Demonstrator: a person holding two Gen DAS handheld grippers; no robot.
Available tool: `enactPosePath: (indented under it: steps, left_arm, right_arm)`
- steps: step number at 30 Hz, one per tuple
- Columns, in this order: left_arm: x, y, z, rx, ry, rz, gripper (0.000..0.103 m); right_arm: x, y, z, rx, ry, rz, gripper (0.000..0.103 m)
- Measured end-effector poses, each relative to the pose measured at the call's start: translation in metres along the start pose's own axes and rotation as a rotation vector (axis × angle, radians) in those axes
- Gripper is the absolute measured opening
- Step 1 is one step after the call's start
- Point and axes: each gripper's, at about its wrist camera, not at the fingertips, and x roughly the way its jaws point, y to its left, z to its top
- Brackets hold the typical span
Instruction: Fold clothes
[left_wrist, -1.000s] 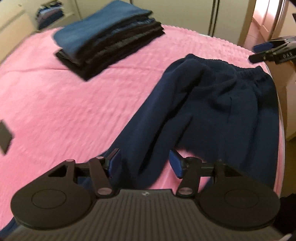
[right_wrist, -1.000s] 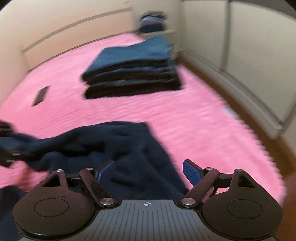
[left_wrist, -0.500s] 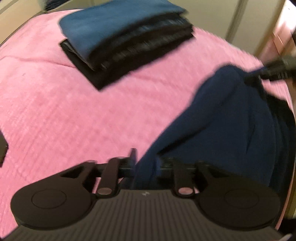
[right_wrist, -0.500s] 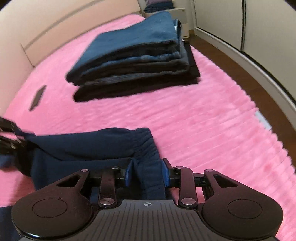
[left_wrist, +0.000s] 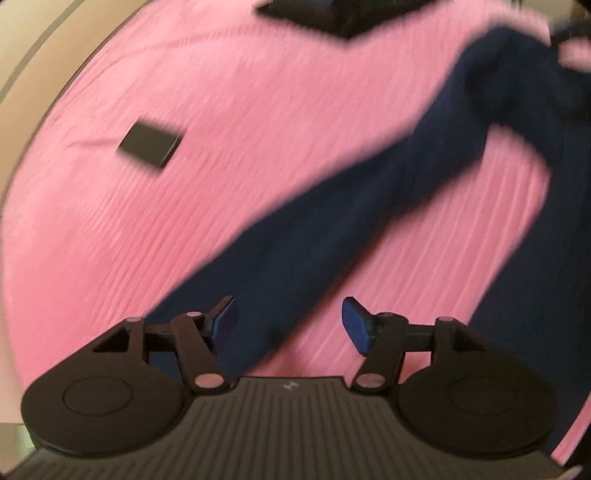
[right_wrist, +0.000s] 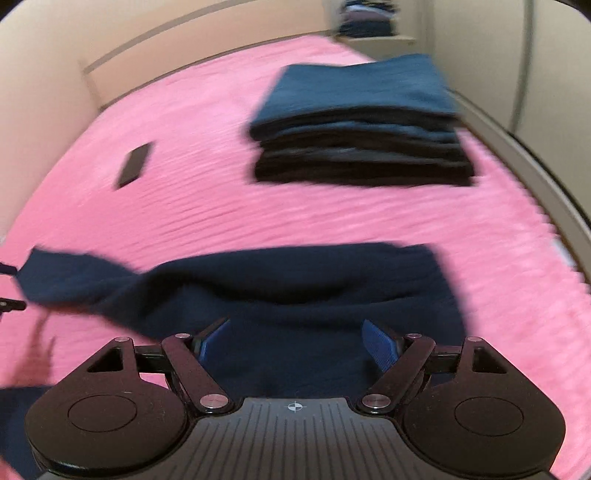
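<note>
Navy sweatpants (right_wrist: 295, 295) are lying on the pink bed (right_wrist: 184, 147), one leg (left_wrist: 332, 206) stretching diagonally away from the left gripper (left_wrist: 288, 325). The right gripper (right_wrist: 295, 343) is hovering over the waist. Both grippers' fingers are spread, gripping nothing.

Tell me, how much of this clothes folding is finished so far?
Done: a folded stack sits on the pink bed. In hand: nothing; the left gripper and right gripper hover with jaws open over navy sweatpants, which lie rumpled. Left: folding and stacking those sweatpants.
</note>
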Motion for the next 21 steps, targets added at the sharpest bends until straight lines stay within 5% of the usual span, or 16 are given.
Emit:
enactPosePath:
  steps: [8, 16, 20, 21]
  left_arm:
    - [0.049, 0.047, -0.114, 0.14, -0.011, 0.096, 0.058]
    - [0.093, 0.075, -0.137, 0.277, -0.149, 0.079, 0.053]
    - [0.098, 0.079, -0.134, 0.317, -0.174, 0.031, 0.006]
    - [0.098, 0.079, -0.134, 0.332, -0.173, 0.028, 0.005]
  right_arm:
    - [0.051, 0.141, -0.021, -0.274, 0.064, 0.017, 0.082]
    - [0.109, 0.231, -0.025, -0.487, 0.133, -0.034, 0.083]
    - [0.119, 0.249, -0.033, -0.55, 0.156, -0.095, 0.083]
    - [0.12, 0.251, -0.036, -0.562, 0.161, -0.11, 0.083]
